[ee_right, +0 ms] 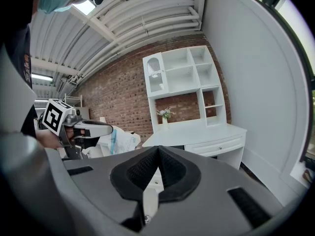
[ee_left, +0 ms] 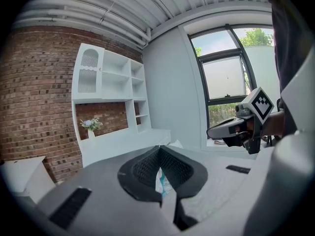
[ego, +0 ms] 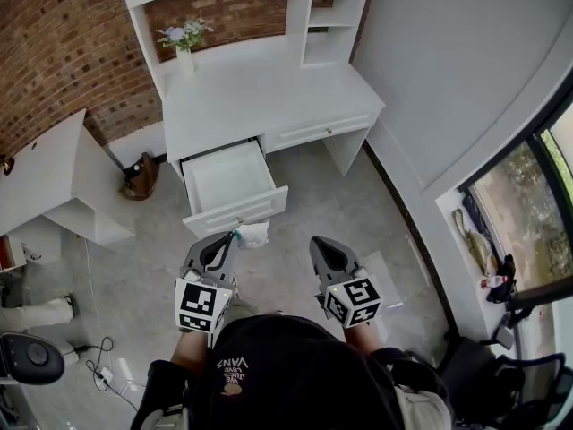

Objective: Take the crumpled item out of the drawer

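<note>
The jaws of your left gripper (ego: 235, 236) are clamped on the crumpled item (ego: 254, 234), a white wad with teal print. In the left gripper view a fold of it shows pinched between the dark pads. The jaws of your right gripper (ego: 320, 243) are pressed together with nothing between them.

The landmark is the drawer (ego: 237, 211), pulled open from under the white desk surface (ego: 260, 97). The crumpled item hangs in the air just outside the drawer's front panel, on your side of it, no longer within its walls. What shows of the drawer's inside looks bare. Your left gripper is just in front of the drawer's front panel. Your right gripper is level with it, farther to the right of the drawer and well apart from it. A vase of flowers (ego: 185, 50) stands at the back of the surface, well beyond the drawer.

The step in hand looks like the end of the removal: the item seems clear of the drawer. The next move probably calls for a firm left grip while you carry the item away from the drawer. Your right gripper is free, should the drawer need pushing shut.
</note>
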A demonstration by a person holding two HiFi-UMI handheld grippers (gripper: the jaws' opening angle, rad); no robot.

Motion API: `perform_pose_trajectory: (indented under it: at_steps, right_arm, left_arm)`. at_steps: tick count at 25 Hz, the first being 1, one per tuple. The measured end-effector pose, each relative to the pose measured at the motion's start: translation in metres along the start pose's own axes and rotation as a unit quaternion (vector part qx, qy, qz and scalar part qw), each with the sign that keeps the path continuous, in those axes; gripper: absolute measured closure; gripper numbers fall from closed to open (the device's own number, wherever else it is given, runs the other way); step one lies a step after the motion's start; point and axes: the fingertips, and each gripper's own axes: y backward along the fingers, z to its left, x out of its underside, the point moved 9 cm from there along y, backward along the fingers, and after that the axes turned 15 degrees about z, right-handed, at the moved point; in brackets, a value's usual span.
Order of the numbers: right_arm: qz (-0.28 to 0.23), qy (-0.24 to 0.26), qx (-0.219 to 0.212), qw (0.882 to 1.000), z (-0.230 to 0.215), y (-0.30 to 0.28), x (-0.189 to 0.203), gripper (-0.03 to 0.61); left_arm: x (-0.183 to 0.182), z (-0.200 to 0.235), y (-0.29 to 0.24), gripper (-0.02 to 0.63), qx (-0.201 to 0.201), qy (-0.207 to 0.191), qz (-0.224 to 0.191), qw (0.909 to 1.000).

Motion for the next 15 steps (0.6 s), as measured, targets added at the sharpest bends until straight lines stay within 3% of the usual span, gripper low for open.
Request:
perform_pose_trajectory:
  at_steps: [15]
  right_arm:
    - [0.006,0.003,0.003,1.0,0.003,0.0034,0.0026,0.58]
  left_arm:
    - [-0.0001,-0.0039,0.0035,0.607,0.002,0.001,-0.004,1.0]
